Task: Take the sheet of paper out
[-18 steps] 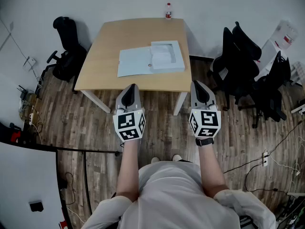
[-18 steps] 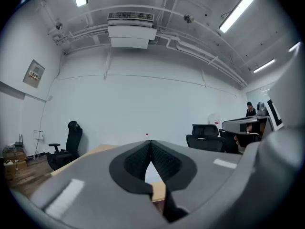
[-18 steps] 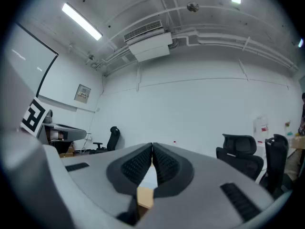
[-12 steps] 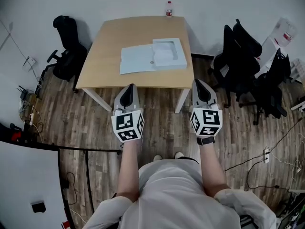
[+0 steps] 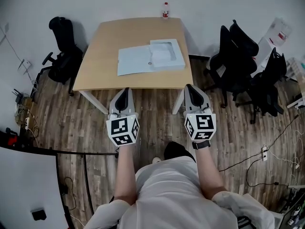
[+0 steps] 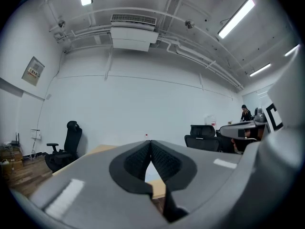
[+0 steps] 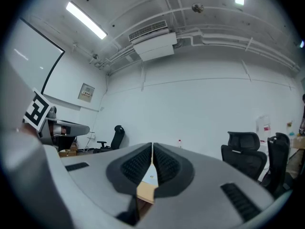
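Observation:
A pale blue folder (image 5: 135, 62) lies open on the wooden table (image 5: 109, 37). Its right half forms a shallow tray with a white sheet of paper (image 5: 162, 55) in it. My left gripper (image 5: 125, 92) hovers over the floor just short of the table's near edge, held level, its jaws shut and empty. My right gripper (image 5: 190, 88) hangs beside the table's near right leg, also shut on nothing. In the left gripper view the jaws of the left gripper (image 6: 150, 143) meet at their tips. In the right gripper view the right gripper (image 7: 152, 146) shows the same.
A small bottle (image 5: 166, 11) stands at the table's far edge. A black office chair (image 5: 64, 51) sits left of the table and several more black chairs (image 5: 238, 61) on the right. Cables (image 5: 271, 151) trail over the wooden floor at right. A person (image 6: 245, 113) stands far off.
Both grippers have drifted a little left and back toward the person in the head view. Their jaws stay shut. The folder has not moved.

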